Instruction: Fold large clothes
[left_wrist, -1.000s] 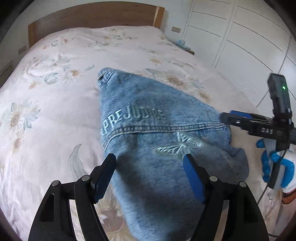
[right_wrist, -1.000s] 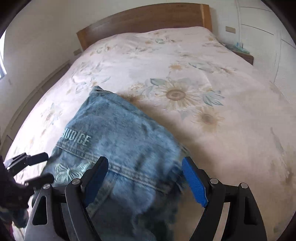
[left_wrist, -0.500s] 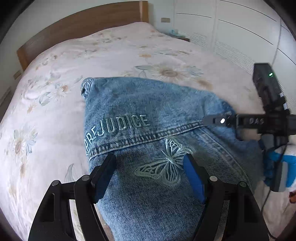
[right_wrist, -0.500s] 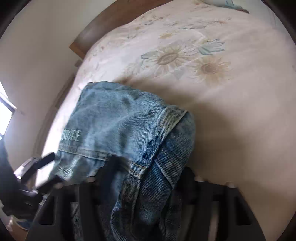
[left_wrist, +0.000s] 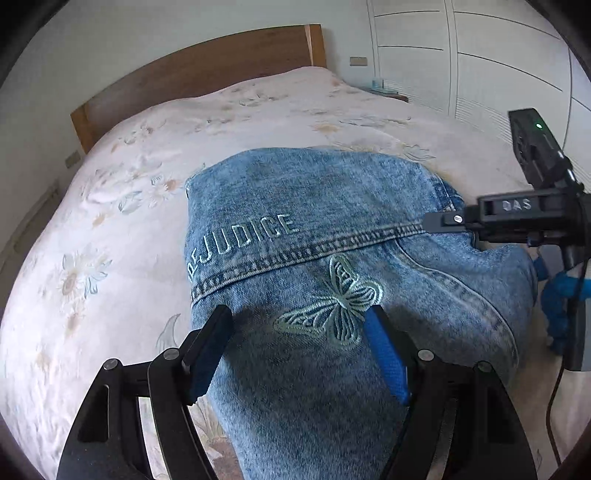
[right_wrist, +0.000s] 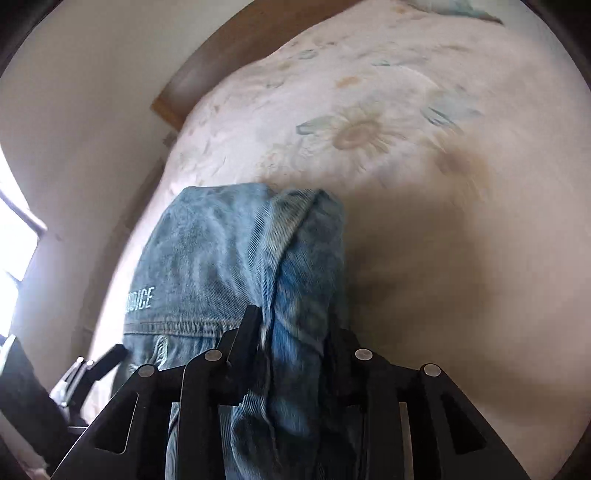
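The right gripper (right_wrist: 291, 328) jaws are pinching a thick fold of the faded denim jacket (left_wrist: 325, 229); the left gripper (left_wrist: 299, 347) jaws are gaping wide over its embroidered butterfly (left_wrist: 332, 306)

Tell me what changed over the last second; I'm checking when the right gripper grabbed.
The right gripper, open a second ago, has shut on the right edge of the denim jacket, bunching it between its fingers. The left gripper stays open over the butterfly embroidery; the jacket still lies on the floral bedspread.
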